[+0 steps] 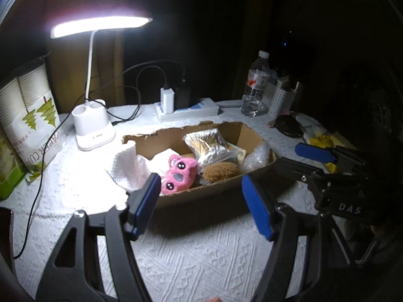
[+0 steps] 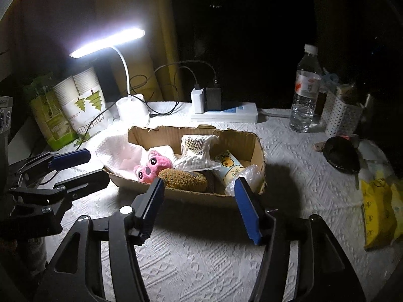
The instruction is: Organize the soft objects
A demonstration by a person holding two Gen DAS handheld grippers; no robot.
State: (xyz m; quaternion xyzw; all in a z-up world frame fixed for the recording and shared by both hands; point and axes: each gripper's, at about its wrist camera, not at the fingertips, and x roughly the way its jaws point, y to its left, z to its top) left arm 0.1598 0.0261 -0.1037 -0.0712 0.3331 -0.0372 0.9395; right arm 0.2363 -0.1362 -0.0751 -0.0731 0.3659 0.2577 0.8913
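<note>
Dark room, one desk lamp (image 2: 108,41) lighting a table (image 1: 201,256) under white embossed cloth.

Left gripper (image 1: 201,206): jaws apart, empty, just short of the near wall of the box (image 1: 201,196). Right gripper (image 2: 199,206): jaws apart too, empty, same standoff, right of the left one.

Soft stuff sits in the torn cardboard box, mid-table:
- pink plush (image 2: 151,167) at near-left. Light, squashy, won't slip. Take it across the body.
- brown fuzzy pad (image 2: 182,180) beside it against the near wall. Soft and light, pinch mid-length.
- white cloth (image 1: 126,168) draped over the left edge. Limp, so grab a bunched fold.
- swab bag (image 2: 195,154) behind, bubble wrap (image 2: 245,177) at near-right corner. Both slick plastic, probably slide in the pads; grip the bulk, not the film.
- cartoon pack (image 2: 228,167) between them, partly buried.

Around: cup sleeve (image 1: 32,115) far left, power strip (image 2: 224,115) with chargers and loose cables behind the box, bottle (image 2: 306,90) and perforated holder (image 2: 340,119) back right, black object (image 2: 340,154) and yellow pack (image 2: 377,214) right.

In the way: the near box wall forces a reach over the top, and items are packed touching, so a grab likely drags a neighbour.
</note>
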